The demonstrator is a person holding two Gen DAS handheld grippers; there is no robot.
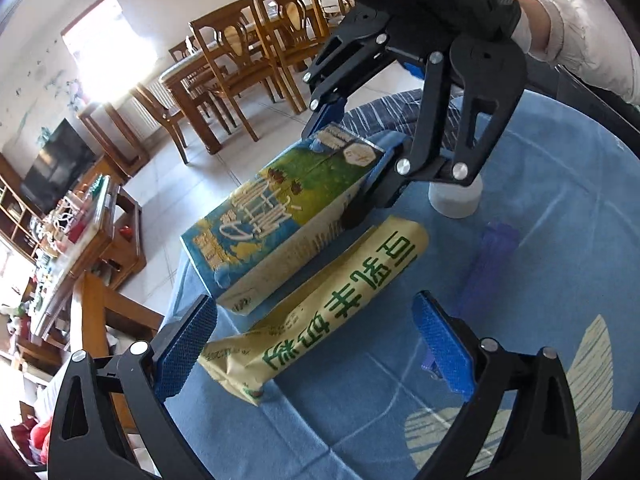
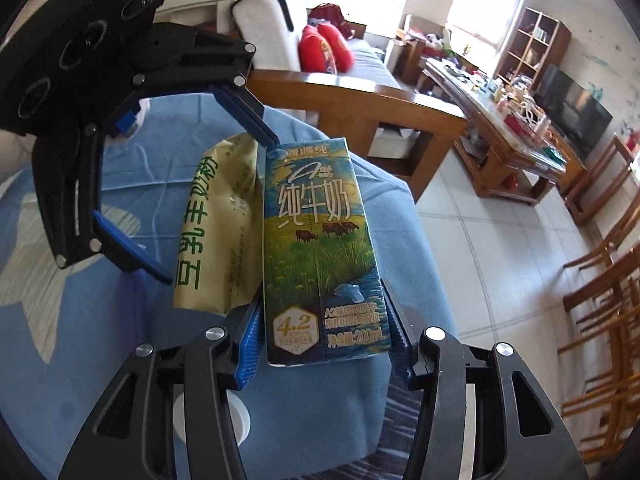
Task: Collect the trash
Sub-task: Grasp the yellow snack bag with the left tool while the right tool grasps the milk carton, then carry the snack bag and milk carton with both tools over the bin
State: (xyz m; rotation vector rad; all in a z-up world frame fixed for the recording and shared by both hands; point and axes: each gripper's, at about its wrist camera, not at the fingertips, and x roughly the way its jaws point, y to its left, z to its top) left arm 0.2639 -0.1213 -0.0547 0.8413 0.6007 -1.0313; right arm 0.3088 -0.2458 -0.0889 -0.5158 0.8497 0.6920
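The right gripper [image 2: 324, 354] has its blue pads against both sides of a milk carton [image 2: 320, 256], clamped at the carton's bottom end. The carton lies flat near the edge of a round table covered with a blue cloth [image 2: 120, 320], which probably makes it the easiest piece of trash to take first.

The left gripper [image 1: 316, 354] hovers over the table with its jaws wide and nothing pressed between them. Below it lies a yellow packet [image 1: 320, 308] with green lettering, touching the carton's long side. The left gripper seems placed to take the packet next.

Further out, a white cup [image 1: 454, 202] stands just behind the right gripper, and a clear purple plastic piece [image 1: 492, 256] lies beside the packet. Because packet and carton touch, lifting the carton may drag the packet along.

Beyond the table are wooden chairs [image 1: 240, 64], a sofa [image 2: 320, 68] with red cushions, and a cluttered coffee table [image 2: 508, 120].
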